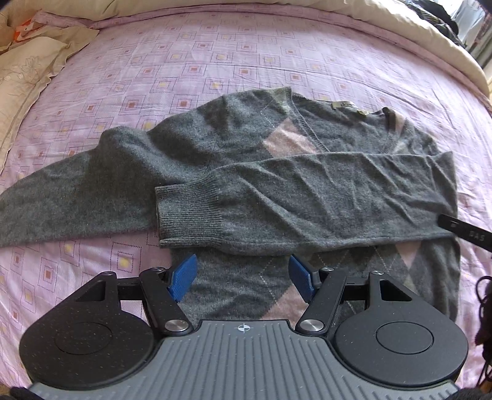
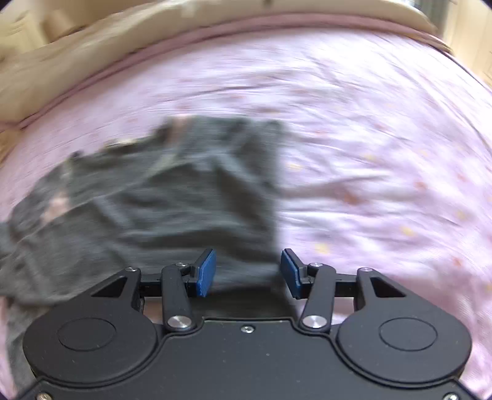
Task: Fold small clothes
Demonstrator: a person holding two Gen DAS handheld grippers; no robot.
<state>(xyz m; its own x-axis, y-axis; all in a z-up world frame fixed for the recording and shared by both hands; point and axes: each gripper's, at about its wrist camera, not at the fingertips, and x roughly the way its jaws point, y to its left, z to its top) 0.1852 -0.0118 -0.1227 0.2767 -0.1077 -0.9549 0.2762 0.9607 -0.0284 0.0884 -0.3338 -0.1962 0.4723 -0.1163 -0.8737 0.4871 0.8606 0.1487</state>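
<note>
A grey V-neck sweater [image 1: 233, 144] with pink argyle diamonds lies flat on the bed. Its right sleeve [image 1: 307, 197] is folded across the chest, cuff pointing left. Its left sleeve [image 1: 61, 197] stretches out to the left. My left gripper [image 1: 243, 277] is open and empty, hovering just above the sweater's lower body. My right gripper [image 2: 247, 272] is open and empty over the sweater's right edge [image 2: 172, 197]; that view is blurred by motion. A black tip of the right gripper [image 1: 461, 229] shows at the left wrist view's right edge.
The bed has a pink sheet [image 1: 215, 61] with a square pattern. Cream pillows [image 1: 27, 70] lie at the far left. A cream quilt [image 1: 399, 27] runs along the far edge. Dark cords [image 1: 484, 307] hang at the right.
</note>
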